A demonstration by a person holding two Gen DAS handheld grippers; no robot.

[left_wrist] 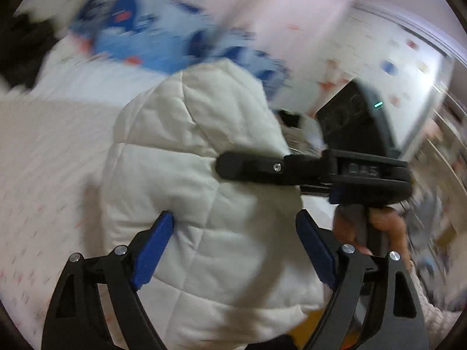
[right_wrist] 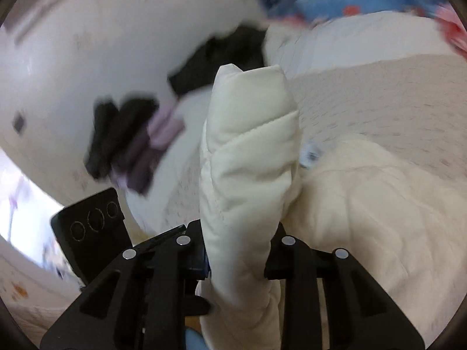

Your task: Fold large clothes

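Observation:
A white quilted puffer jacket [left_wrist: 204, 175] hangs bunched over a bed. My left gripper [left_wrist: 235, 233] is open, its blue pads on either side of the jacket without closing on it. The right gripper [left_wrist: 233, 164] shows in the left wrist view, black, pinching the jacket from the right. In the right wrist view my right gripper [right_wrist: 238, 250] is shut on a thick folded edge of the jacket [right_wrist: 248, 151], which stands up between the fingers. The rest of the jacket [right_wrist: 364, 204] lies to the right.
The bed [left_wrist: 58, 151] has a pale printed sheet. A blue patterned quilt [left_wrist: 140, 38] lies at the far end. Dark and purple folded clothes [right_wrist: 125, 140] are stacked at the left of the right wrist view. Both views are motion-blurred.

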